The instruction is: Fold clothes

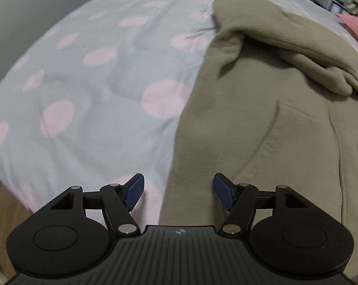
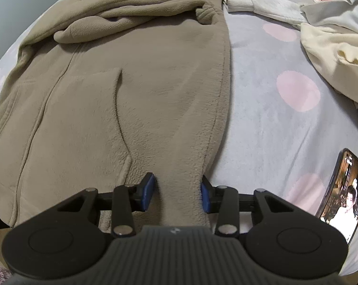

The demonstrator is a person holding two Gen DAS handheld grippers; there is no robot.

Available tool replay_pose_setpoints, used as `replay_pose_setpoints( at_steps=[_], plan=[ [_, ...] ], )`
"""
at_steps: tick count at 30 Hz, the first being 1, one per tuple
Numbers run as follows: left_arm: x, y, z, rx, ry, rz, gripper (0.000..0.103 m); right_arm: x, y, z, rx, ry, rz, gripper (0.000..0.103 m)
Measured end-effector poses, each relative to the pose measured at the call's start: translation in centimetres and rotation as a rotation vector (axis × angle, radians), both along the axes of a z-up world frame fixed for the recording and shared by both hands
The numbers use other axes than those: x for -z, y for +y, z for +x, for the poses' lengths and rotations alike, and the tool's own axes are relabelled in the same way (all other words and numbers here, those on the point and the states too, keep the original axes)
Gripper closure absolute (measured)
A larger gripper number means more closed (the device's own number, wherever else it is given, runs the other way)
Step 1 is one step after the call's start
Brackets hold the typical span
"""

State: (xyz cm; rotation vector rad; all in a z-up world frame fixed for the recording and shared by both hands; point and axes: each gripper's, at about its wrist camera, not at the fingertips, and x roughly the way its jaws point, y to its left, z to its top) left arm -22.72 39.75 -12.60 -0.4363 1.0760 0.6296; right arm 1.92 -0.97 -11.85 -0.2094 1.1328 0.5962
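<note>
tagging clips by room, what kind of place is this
Most likely a bedroom at home: a polka-dot bedspread covers a soft bed, a brown fleece jacket lies spread on it with more clothes piled nearby, and a phone rests on the cover.

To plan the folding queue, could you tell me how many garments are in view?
3: brown fleece jacket spread centrally, white sweater far right, cream garment right edge; others may be hidden.

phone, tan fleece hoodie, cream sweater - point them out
phone (image 2: 340, 196), right wrist view, on its lit screen
tan fleece hoodie (image 2: 155, 95), right wrist view, on its front panel
cream sweater (image 2: 331, 47), right wrist view, on its crumpled body
</note>
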Motion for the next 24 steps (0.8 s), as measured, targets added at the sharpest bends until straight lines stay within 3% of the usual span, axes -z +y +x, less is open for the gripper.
replay_pose_setpoints(
  at_steps=[4, 7, 11, 13, 19, 24],
  plan=[
    [1.4, 1.1, -0.1, -0.044, 0.032, -0.104, 0.041, 0.1, 0.0, 0.0, -0.005, -0.004, 0.001, 0.060],
    [1.3, 1.4, -0.1, -0.061, 0.014, -0.158, 0.063, -0.1, 0.1, -0.3, -0.023, -0.026, -0.006, 0.062],
    [0.8, 0.4, 0.5, -0.005, 0.024, -0.123, 0.087, -0.5, 0.4, -0.7, -0.047, -0.058, -0.012, 0.078],
    [0.2, 0.3, 0.5, -0.006, -0.002, -0.116, 0.092, -0.9, 0.1, -0.6, -0.031, -0.065, 0.009, 0.085],
    [-3.6, 1.2, -1.3, -0.038, -0.230, -0.145, 0.095, -3.2, -0.4, -0.9, -0.016, -0.143, 0.079, 0.090],
    [-7.3, 0.9, -1.9, 0.012, -0.391, -0.050, 0.095, -6.3, -1.7, 0.0, 0.049, -0.264, 0.173, 0.091]
  ],
)
